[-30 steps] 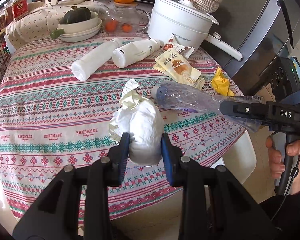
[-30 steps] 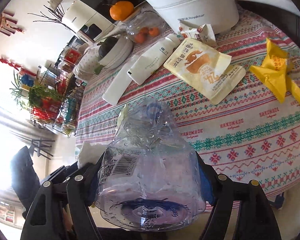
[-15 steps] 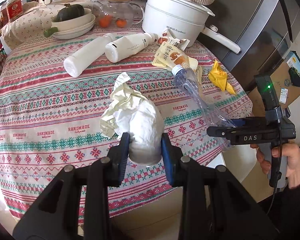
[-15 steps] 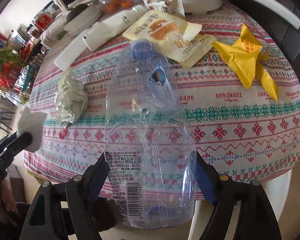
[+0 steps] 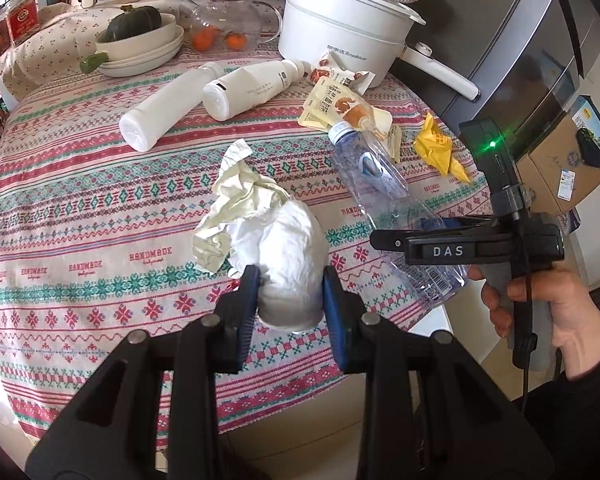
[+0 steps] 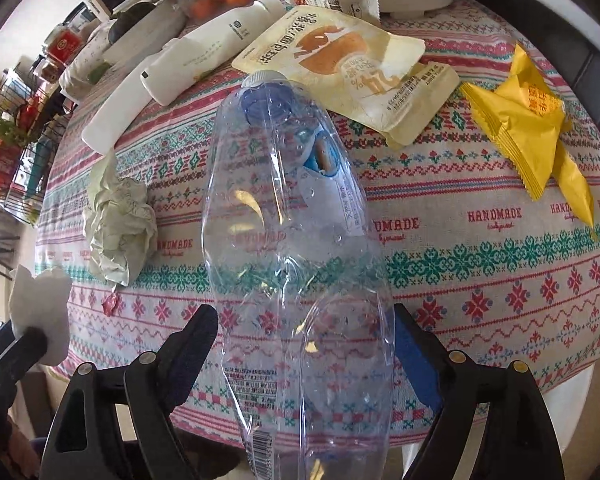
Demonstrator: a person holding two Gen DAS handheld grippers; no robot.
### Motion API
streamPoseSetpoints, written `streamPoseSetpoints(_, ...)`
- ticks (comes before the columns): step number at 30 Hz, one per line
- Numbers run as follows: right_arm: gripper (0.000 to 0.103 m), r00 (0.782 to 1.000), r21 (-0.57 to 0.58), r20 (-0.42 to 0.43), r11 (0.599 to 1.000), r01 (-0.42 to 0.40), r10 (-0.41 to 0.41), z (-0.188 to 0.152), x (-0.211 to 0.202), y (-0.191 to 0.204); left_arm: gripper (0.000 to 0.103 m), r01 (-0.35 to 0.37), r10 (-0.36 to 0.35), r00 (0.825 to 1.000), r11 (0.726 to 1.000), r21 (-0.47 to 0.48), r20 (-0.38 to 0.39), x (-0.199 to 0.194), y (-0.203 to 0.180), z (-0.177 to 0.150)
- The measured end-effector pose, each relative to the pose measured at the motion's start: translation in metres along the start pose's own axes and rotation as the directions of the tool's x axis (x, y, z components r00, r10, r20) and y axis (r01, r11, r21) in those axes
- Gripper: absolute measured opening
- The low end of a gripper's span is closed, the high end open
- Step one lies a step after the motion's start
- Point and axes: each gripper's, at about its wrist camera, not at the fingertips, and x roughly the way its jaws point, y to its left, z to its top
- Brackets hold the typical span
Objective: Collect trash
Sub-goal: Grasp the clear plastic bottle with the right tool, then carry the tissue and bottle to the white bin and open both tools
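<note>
Meanwhile, left gripper (image 5: 287, 295) pinches a white wad (image 5: 288, 240); right gripper (image 6: 306, 344) clamps a clear bottle (image 6: 288, 216) over the table (image 5: 60, 200) edge.

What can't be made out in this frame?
- Trash bin: in neither view.
- Clear plastic bottle base: cut off by the right wrist view's bottom edge.
- White tissue wad underside: hidden between the left gripper pads.
- Crumpled paper far side: behind the wad in the left view.
</note>
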Motion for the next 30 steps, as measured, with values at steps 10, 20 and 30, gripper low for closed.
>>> streamPoseSetpoints(10, 0.024, 0.992, -0.101, 0.123, 0.995, -0.023, 0.036, -0.005, -0.026, 0.023, 0.033, 0.001, -0.001, 1.000, 1.000, 0.010, 0.016, -0.004, -0.005, 0.000)
streamPoseSetpoints(20, 0.022, 0.968, -0.058, 0.217, 0.992, -0.115, 0.125, -0.023, -0.077, 0.008, 0.032, 0.034, -0.036, 0.997, 0.999, 0.031, 0.069, -0.016, -0.022, 0.006)
streamPoseSetpoints(30, 0.003, 0.958, 0.000, 0.276, 0.997, -0.078, 0.075, -0.054, -0.120, -0.050, 0.032, 0.069, -0.075, 0.996, 0.991, 0.113, 0.051, -0.002, -0.068, 0.006)
